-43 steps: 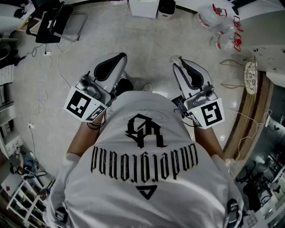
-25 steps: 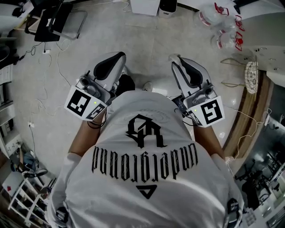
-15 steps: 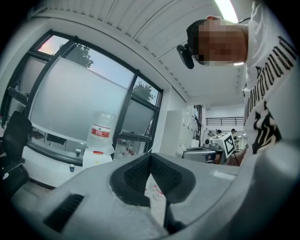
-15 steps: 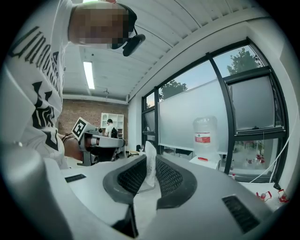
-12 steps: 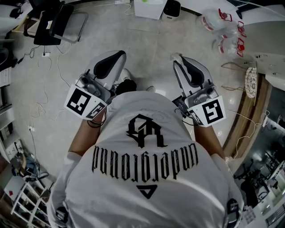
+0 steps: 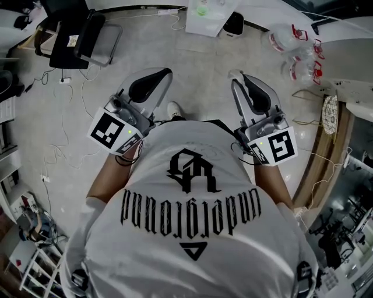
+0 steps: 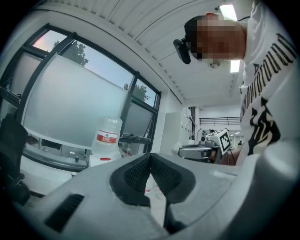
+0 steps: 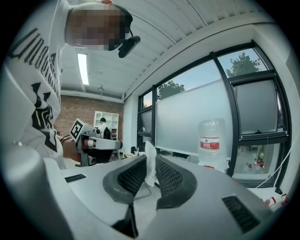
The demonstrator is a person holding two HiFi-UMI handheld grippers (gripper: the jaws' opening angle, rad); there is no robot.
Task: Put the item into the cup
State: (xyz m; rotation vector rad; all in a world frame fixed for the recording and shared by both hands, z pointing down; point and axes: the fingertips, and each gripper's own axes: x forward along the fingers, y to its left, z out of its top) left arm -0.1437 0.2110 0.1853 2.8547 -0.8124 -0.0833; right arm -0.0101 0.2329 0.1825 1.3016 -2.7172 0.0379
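Note:
Both grippers are held close to the person's white T-shirt (image 6: 192, 192), pointing forward over the floor. In the right gripper view, the right gripper (image 8: 151, 163) is shut on a thin white wrapper-like item (image 8: 149, 157) that sticks up from between the dark ribbed pads (image 8: 171, 178). My left gripper (image 7: 150, 158) is shut with its pads touching and nothing between them. In the head view the left gripper (image 6: 165, 74) is at the left and the right gripper (image 6: 236, 76) at the right. No cup shows in any view.
On the light floor ahead lie cables (image 6: 58, 81), a dark chair (image 6: 76, 35), a white box (image 6: 207, 17) and clear water jugs (image 6: 294, 43). A wooden curved edge (image 6: 326, 145) runs at the right. A large water bottle (image 8: 211, 140) stands by the windows.
The floor objects have slid down and toward me in the head view, so the view has shifted forward. Both grippers stay by the chest, unchanged in grip.

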